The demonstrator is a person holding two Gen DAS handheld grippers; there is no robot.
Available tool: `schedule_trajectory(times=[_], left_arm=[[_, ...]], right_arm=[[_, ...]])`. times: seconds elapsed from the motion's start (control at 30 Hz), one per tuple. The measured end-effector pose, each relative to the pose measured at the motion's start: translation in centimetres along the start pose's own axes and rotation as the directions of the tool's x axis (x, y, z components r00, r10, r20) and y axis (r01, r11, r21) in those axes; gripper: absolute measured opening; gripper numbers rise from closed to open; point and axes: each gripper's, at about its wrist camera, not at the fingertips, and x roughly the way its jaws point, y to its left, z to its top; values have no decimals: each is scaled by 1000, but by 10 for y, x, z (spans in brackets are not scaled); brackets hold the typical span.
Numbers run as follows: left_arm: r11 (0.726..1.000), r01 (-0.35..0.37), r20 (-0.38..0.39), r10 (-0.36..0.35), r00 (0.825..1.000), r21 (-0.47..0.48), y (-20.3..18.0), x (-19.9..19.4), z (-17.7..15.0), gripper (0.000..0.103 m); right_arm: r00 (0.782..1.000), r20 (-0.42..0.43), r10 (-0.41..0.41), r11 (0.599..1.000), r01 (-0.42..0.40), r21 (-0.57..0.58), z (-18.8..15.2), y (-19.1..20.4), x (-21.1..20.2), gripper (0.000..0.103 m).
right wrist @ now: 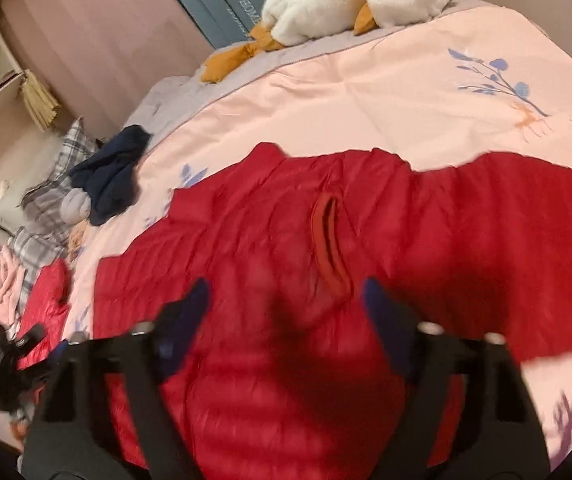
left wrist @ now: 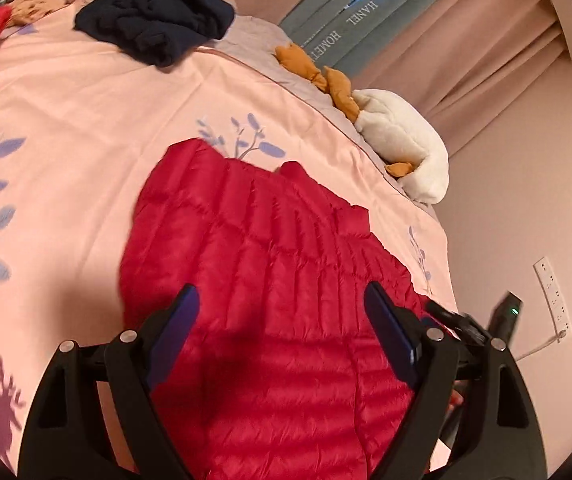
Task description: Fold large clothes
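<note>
Red puffer jacket point(right wrist: 365, 216) is spread flat across the pink duvet point(left wrist: 86, 120), roughly mid-bed, with nothing gripped yet. Left gripper point(left wrist: 282, 300) is held over it with jaws wide apart; same for the right gripper point(right wrist: 286, 292), hanging near the pocket slit point(right wrist: 329, 240). Slippery quilted shell, so a shallow pinch could probably just slide off. Too deep, and the duvet might get grabbed along with it and dragged. The right view is blurred, so contact can't really be judged.
</note>
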Motion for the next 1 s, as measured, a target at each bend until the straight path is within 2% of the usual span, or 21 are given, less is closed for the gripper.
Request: schedule_trajectory(times=[0.03,0.1,0.17,0.23,0.27,0.33,0.4,0.47,0.53,0.57,0.63,0.7,0.77,0.8,0.83,0.9,0.93,1.0], left_arm=[[999,-22,4,22,1000,26,-7,7,3,76],[996,-45,-5,46,999,76,-11,16,5,46],[988,-94,-32,98,995,126,-13,33,5,38],[975,-168,-59,178,982,147,-7,48,3,38],[967,-210,-99,226,969,147,1,60,0,38],[969,-210,-175,231,957,132,18,75,-7,37],[967,-209,-169,233,958,148,20,73,-11,37],[963,-211,-150,236,960,166,15,66,-11,38],[955,-217,-107,241,965,201,5,58,-11,46],[950,-223,-96,248,964,217,1,58,-12,52],[938,-241,-118,277,954,250,-3,68,-17,53],[900,-297,-143,355,924,319,-6,86,-25,54],[876,-322,-138,391,910,358,-11,93,-30,55],[875,-325,-138,394,909,358,-12,91,-30,58],[880,-321,-143,389,910,349,-14,89,-28,61],[900,-298,-147,358,922,318,-16,78,-26,75],[905,-290,-138,344,929,310,-18,70,-27,77],[914,-269,-103,312,944,303,-25,50,-31,90]], right_arm=[[1000,-17,-17,1000,17,1,1,-2,9,57],[996,-60,-63,997,61,-40,-6,-3,25,25],[992,-77,-105,989,96,-112,-18,0,26,18],[989,-99,-113,986,99,-137,-30,-2,18,16],[987,-104,-122,984,106,-145,-34,-4,14,16],[983,-108,-151,978,132,-162,-38,-8,3,17],[981,-82,-177,968,159,-192,-38,-2,-8,32],[981,33,-194,948,196,-251,-36,14,-29,39],[985,100,-144,943,167,-288,-37,32,-40,47],[990,83,-115,945,135,-297,-38,37,-36,50],[994,18,-106,943,106,-316,-42,45,-17,50],[980,-95,-175,934,135,-331,-54,41,21,50],[982,-90,-169,934,130,-332,-60,36,29,51],[983,-85,-163,935,127,-330,-60,36,25,51],[986,-80,-149,942,117,-315,-59,34,17,51],[997,-51,-52,963,36,-267,-58,27,-14,71],[1000,-14,-27,969,23,-246,-58,20,-34,75],[998,68,6,983,6,-183,-60,-8,-76,84]])
